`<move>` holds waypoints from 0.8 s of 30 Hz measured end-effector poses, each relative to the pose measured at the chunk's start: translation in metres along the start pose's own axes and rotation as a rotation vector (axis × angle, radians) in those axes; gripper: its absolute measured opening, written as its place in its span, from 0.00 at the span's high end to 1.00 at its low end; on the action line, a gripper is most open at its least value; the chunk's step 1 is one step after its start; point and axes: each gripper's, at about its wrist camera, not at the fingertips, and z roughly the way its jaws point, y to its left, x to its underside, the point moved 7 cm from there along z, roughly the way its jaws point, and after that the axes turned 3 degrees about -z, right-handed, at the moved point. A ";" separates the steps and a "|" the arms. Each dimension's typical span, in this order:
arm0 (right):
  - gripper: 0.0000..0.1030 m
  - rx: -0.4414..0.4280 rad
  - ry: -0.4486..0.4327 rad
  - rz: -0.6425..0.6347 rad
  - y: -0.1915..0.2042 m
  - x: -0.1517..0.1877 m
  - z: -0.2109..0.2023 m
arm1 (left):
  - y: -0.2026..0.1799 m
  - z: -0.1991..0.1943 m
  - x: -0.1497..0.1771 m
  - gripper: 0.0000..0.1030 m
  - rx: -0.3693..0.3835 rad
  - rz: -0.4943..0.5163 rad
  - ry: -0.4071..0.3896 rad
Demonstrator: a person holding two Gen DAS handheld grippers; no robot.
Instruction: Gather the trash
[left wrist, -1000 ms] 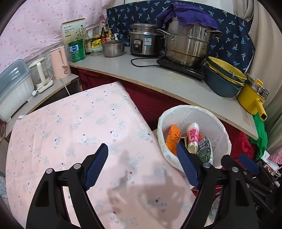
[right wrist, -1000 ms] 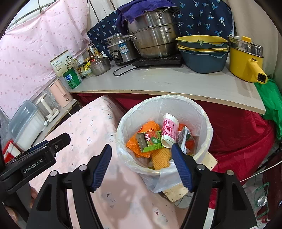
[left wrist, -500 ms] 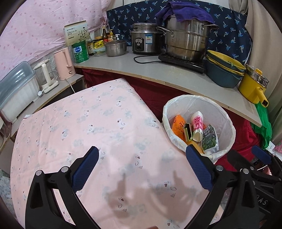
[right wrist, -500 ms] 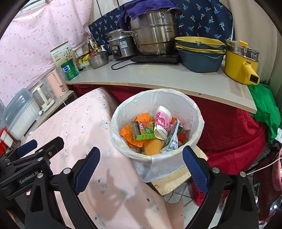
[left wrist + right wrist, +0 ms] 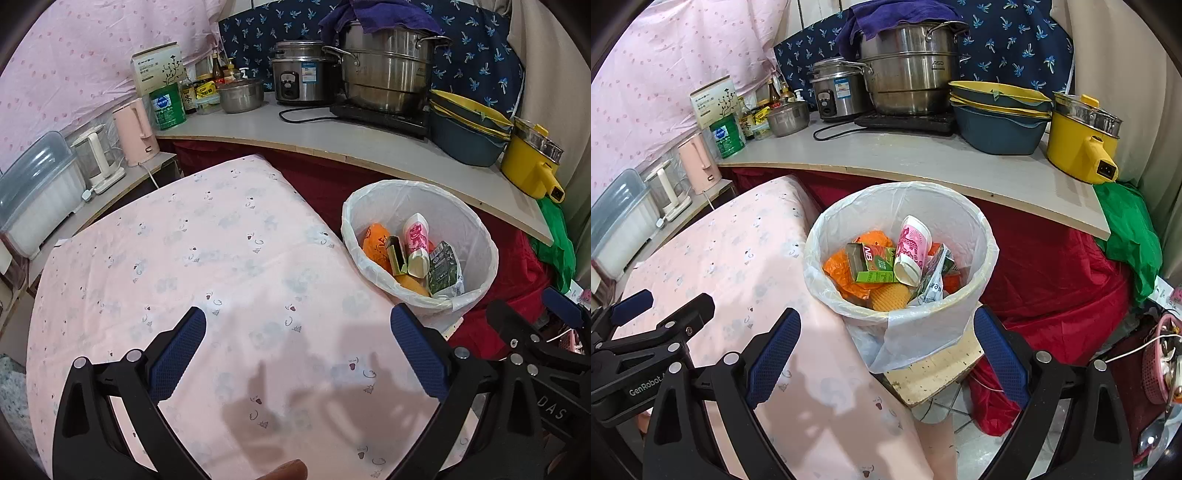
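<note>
I am looking down at a white-lined trash bin [image 5: 905,258] that is sitting on a pale board [image 5: 934,369] just beside the right edge of the pink-clothed worktop [image 5: 207,280], below the front edge of the grey counter shelf [image 5: 905,155]. Inside the bin I am seeing an orange wrapper [image 5: 842,269], a green carton [image 5: 873,262] lying on it, a pink-and-white paper cup [image 5: 911,251] tipped on its side with its mouth toward me, a crinkled green-and-white packet [image 5: 934,280] against the near right wall, and a ribbed yellow-orange piece [image 5: 890,295] at the near side. I am holding the left tool [image 5: 297,350] over the pink cloth with its jaws standing wide apart and nothing between them; the right tool [image 5: 886,350] is hanging in front of the bin, likewise spread wide and gripping nothing, with the bin's near rim showing between its blue pads [image 5: 774,354]. On the shelf behind, a large steel steamer pot [image 5: 908,74] is wearing a purple cloth [image 5: 897,18] on top, a rice cooker [image 5: 838,94] is standing to its left, a lidded steel bowl [image 5: 788,118] further left, stacked blue and yellow basins [image 5: 997,118] to its right, and a yellow electric pot [image 5: 1082,144] at the shelf's right end. I cannot tell what those vessels are holding.
</note>
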 end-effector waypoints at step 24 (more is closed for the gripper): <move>0.12 0.056 0.008 -0.023 -0.009 0.008 0.002 | 0.002 0.006 0.009 0.07 -0.021 -0.012 0.014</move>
